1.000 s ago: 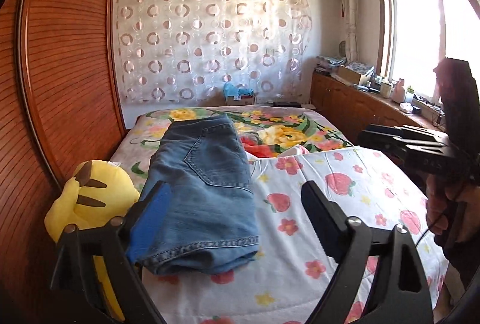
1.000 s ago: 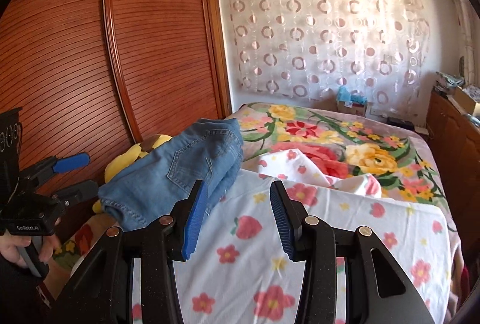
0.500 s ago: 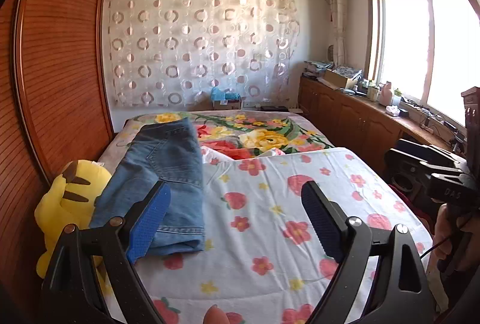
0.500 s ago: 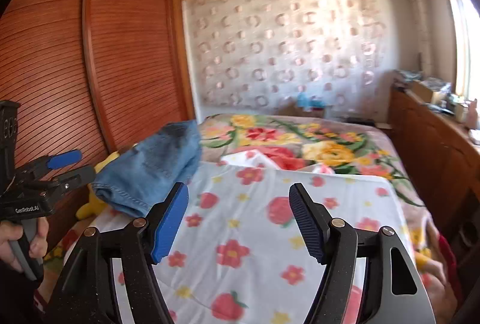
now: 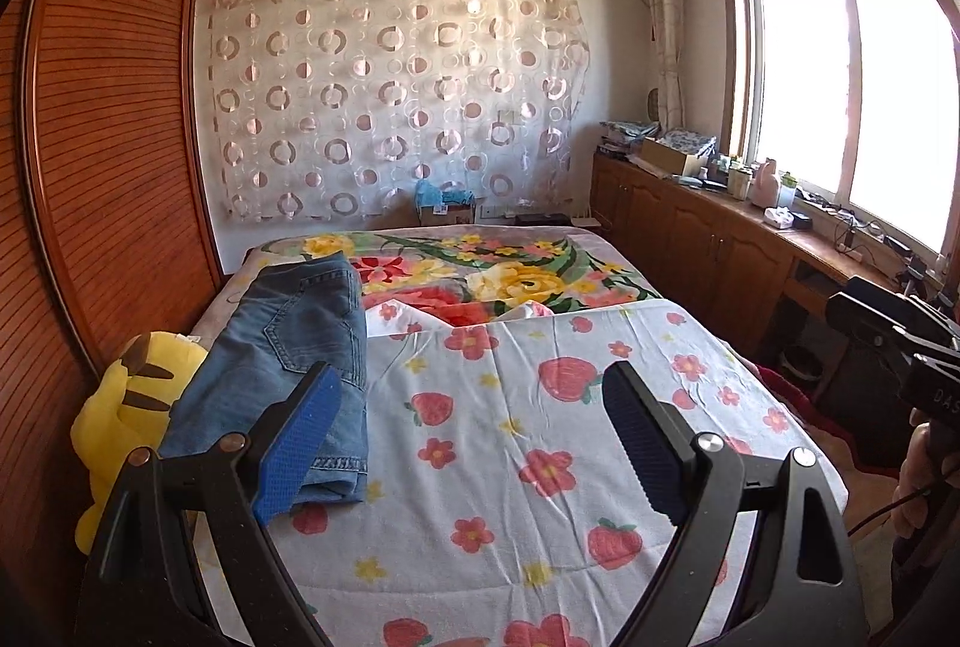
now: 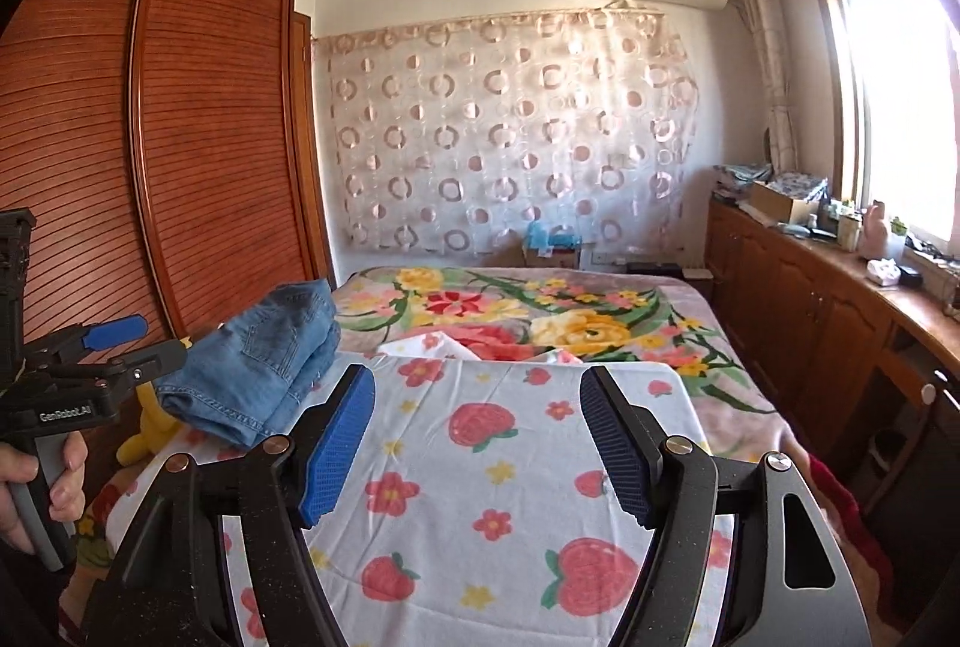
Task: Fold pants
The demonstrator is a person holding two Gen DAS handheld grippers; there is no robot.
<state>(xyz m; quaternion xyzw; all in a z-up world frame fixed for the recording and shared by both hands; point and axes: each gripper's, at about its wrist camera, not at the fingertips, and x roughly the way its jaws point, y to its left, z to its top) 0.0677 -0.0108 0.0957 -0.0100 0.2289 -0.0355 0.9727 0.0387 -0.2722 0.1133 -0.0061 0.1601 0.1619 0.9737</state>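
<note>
The blue jeans lie folded into a stack on the left side of the bed, partly on the strawberry-print sheet. My left gripper hovers over the sheet, open and empty, its left pad just in front of the jeans' near edge. My right gripper is also open with nothing between its pads; the jeans sit to its left. In the right wrist view the left gripper shows at the left edge, held by a hand.
A yellow plush toy is wedged between the bed and the wooden wardrobe. A floral blanket covers the far half of the bed. Low wooden cabinets with clutter run under the window on the right.
Both grippers have drawn back from the jeans, which now look smaller and stay lying on the bed. The right gripper's jaws have widened and its view has swung right.
</note>
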